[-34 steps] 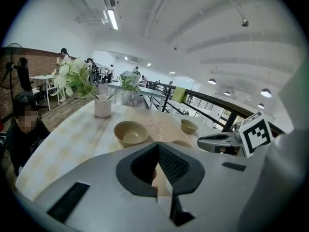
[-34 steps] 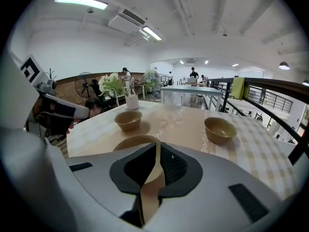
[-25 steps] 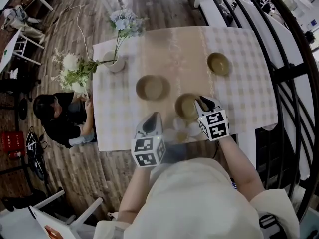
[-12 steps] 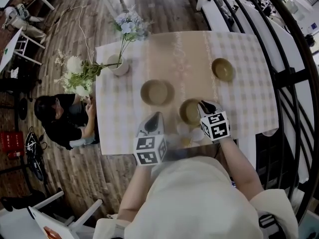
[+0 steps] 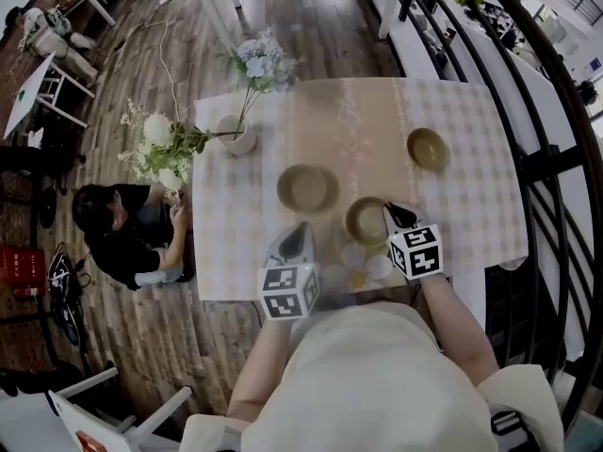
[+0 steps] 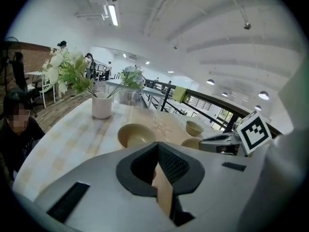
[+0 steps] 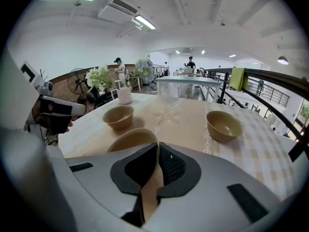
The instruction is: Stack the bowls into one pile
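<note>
— Olive-tan, all three bowls? Stacked yet?
— Olive-tan, yes, and each standing apart from the others. Near bowl (image 5: 365, 222) at lower centre of the head view, close to the table's near edge. Middle bowl (image 5: 306, 188) just up and left of it. Far bowl (image 5: 427, 149) well apart, toward the upper right. All upright on the checked cloth of the table (image 5: 471, 205).
— Anything gripping the near bowl?
— Right gripper (image 5: 389, 212), jaws pressed together on that bowl's right rim. Shows plainly in the right gripper view, at the very jaw tips.
— And the left gripper (image 5: 299, 231)?
— Pressed together as well, pinching nothing. Hangs over the near part of the cloth, below the middle bowl and left of the near bowl.
— Round about?
— White vase (image 5: 237, 137) with flowers at the table's upper left corner. Person (image 5: 118, 224) in dark clothes low beside the table's left edge, at the left of the frame, over wood floor (image 5: 217, 328).
</note>
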`<state>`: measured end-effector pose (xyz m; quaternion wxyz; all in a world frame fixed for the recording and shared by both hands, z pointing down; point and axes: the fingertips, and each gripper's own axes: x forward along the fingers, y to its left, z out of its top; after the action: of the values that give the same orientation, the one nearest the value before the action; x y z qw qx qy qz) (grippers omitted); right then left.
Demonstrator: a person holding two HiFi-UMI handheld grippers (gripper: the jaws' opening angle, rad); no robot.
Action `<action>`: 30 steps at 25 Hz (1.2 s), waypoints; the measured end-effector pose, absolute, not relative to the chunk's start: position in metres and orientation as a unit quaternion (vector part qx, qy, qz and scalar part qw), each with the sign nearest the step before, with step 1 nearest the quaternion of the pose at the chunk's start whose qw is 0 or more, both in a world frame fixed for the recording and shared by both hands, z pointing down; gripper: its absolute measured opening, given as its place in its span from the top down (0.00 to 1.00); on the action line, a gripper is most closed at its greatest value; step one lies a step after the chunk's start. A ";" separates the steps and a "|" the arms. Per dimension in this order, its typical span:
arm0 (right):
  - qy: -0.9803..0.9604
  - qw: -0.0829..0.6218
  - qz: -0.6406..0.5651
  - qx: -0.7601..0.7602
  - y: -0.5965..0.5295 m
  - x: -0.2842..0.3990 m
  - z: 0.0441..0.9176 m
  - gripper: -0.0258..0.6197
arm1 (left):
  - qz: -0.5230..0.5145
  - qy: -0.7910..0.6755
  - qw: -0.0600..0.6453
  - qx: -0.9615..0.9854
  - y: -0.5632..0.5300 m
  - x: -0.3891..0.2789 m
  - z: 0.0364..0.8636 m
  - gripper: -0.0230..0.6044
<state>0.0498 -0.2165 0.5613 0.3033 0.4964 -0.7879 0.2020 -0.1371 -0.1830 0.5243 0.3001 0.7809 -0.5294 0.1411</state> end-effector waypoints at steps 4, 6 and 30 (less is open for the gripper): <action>-0.801 0.289 0.183 0.492 -0.228 0.036 0.539 0.94 | 0.132 -0.538 0.298 0.778 -0.184 -0.144 0.519 0.96; -0.808 0.280 0.174 0.488 -0.234 0.027 0.528 0.94 | 0.129 -0.544 0.297 0.774 -0.183 -0.148 0.517 0.96; -0.866 0.255 0.131 0.410 -0.299 -0.092 0.512 0.94 | 0.117 -0.613 0.309 0.718 -0.169 -0.211 0.526 0.96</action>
<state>-0.0922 -0.2994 0.5118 0.2550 0.4104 -0.8657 0.1307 -0.2107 -0.1689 0.5263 0.3091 0.7176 -0.6129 0.1175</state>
